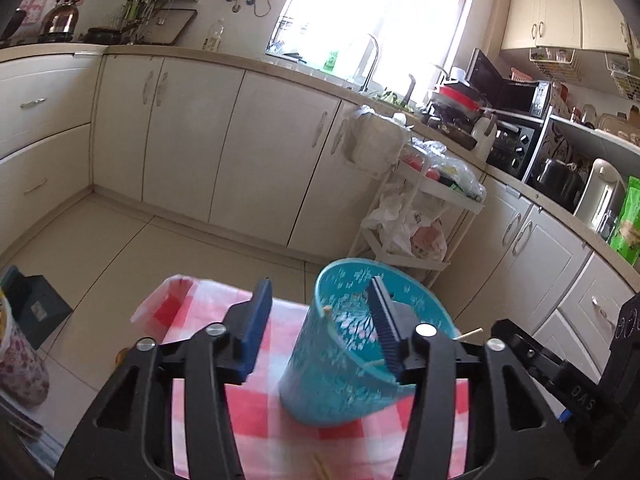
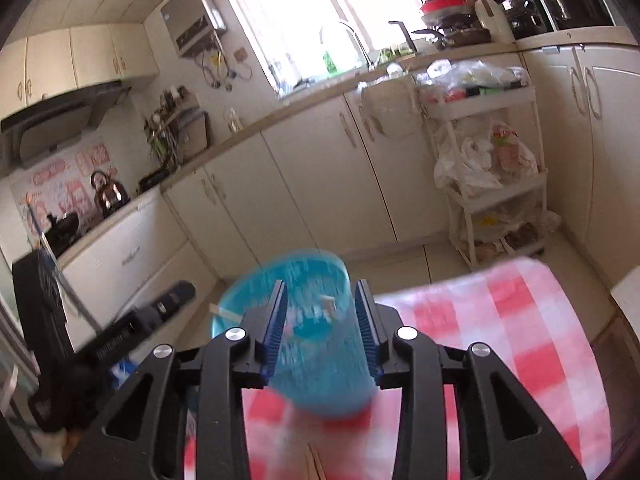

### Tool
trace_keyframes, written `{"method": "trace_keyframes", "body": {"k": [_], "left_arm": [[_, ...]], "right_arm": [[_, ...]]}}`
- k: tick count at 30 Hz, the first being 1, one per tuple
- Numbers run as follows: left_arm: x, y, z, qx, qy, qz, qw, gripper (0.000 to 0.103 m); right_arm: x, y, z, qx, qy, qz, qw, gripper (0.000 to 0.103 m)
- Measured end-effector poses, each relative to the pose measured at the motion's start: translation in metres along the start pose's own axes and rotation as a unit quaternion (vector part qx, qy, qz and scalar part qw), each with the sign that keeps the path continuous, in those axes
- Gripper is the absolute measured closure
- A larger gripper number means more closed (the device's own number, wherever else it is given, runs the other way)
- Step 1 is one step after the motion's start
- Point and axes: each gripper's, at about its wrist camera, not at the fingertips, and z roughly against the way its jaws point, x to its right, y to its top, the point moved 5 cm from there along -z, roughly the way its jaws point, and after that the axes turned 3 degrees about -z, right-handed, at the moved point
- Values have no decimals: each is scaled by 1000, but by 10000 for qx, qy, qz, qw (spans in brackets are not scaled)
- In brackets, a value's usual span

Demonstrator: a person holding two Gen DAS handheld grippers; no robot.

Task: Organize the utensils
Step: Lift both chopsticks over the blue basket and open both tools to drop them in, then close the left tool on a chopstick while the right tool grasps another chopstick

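A teal plastic holder cup [image 1: 340, 364] with a white flower print stands tilted on the red and white checked tablecloth [image 1: 248, 412]. Light wooden sticks poke from its mouth. My left gripper [image 1: 320, 320] is open; its right finger sits inside the cup's mouth and its left finger is off to the cup's left. In the right wrist view the cup [image 2: 316, 360] lies between the fingers of my right gripper [image 2: 322, 320], which close in on its sides; the blur hides whether they touch. Wooden stick tips [image 2: 314, 460] show at the bottom edge.
A white rolling cart [image 1: 424, 216] with bags stands by the cabinets beyond the table. A floral container [image 1: 20, 360] is at the left edge. The other gripper's black body [image 2: 132, 328] is left of the cup. The table's far edge [image 2: 460, 280] drops to tiled floor.
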Motion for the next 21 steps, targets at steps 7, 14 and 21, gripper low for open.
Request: {"method": "trace_keyframes", "body": {"k": [7,14,21], "left_arm": [[17,-122,26,-1509,51,-820,9851,48],[54,-197,23,-2253,186,-1795,9574,48],[29,-201,16,-2606,-56,-1191,9581,88]], "right_arm": [[39,-116,42,-1167,-517,128,9917,68],[61,-149,52,-1445,-772,-244,9862,65],[37,-159,35,-1701,-589,162,9835,58]]}}
